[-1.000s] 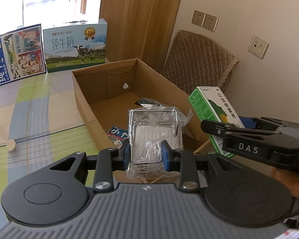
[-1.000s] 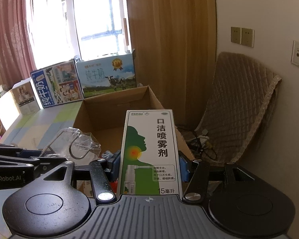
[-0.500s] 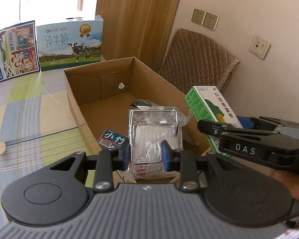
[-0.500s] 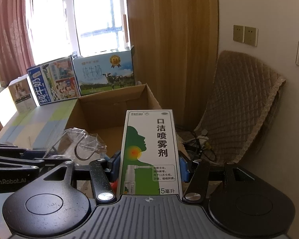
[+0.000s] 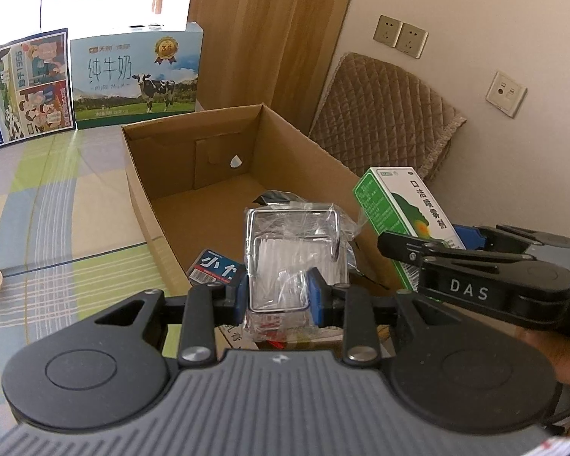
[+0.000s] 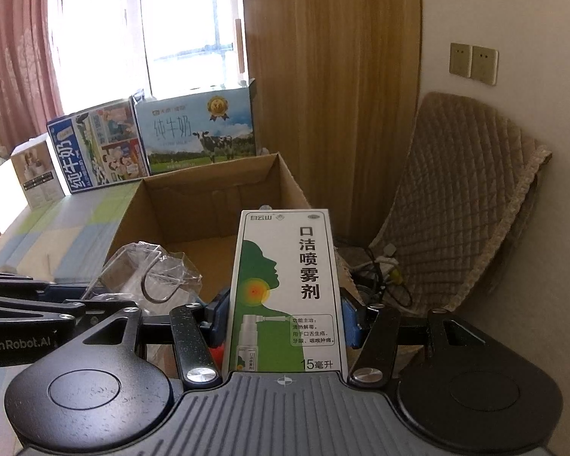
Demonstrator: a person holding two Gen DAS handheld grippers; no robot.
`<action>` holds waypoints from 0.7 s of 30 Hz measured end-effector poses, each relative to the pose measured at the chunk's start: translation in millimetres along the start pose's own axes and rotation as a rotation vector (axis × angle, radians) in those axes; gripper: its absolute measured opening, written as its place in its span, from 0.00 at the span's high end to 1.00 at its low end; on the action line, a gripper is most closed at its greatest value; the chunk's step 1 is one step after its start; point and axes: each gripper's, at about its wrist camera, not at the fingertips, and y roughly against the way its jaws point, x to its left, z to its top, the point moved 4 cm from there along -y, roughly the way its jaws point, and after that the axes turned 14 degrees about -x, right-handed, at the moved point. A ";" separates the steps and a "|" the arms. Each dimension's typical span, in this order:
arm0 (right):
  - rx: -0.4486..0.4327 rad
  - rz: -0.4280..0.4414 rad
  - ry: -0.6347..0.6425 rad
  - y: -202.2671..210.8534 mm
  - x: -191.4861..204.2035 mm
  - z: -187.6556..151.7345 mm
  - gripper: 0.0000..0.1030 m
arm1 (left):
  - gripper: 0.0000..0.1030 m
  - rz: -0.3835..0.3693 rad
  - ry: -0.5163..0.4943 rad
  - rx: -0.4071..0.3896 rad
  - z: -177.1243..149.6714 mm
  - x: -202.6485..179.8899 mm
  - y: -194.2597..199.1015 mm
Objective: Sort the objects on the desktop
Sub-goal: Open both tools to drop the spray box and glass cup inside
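My left gripper (image 5: 278,296) is shut on a clear plastic bag holding a metal wire hook (image 5: 292,250); it also shows at the left of the right wrist view (image 6: 148,277). It hangs over the near end of an open cardboard box (image 5: 224,167). My right gripper (image 6: 285,321) is shut on a white and green throat spray box (image 6: 288,288), held upright beside the cardboard box's right wall (image 6: 292,186). That gripper (image 5: 475,266) and the spray box (image 5: 402,216) show at right in the left wrist view. A blue card (image 5: 216,268) and a dark item lie inside the cardboard box.
Two milk cartons (image 5: 136,79) (image 5: 22,91) stand behind the cardboard box on a checked tablecloth (image 5: 57,205). A quilted brown cushion (image 6: 463,205) leans against the wall at right, with cables at its foot. A wooden panel and wall sockets are behind.
Both grippers have shifted slightly toward the cardboard box, each still holding its item. The box looks a little closer and more centred.
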 end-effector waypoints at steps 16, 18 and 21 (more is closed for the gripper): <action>0.000 -0.001 0.010 -7.5 4.1 0.5 0.49 | 0.64 -0.013 0.000 -0.001 -0.4 4.1 -10.4; 0.001 0.000 0.011 -8.0 4.3 0.2 0.49 | 0.61 0.005 -0.010 -0.017 0.2 5.3 -7.6; 0.002 0.004 0.010 -8.1 4.0 0.0 0.49 | 0.61 0.026 -0.023 -0.038 1.1 8.3 -1.6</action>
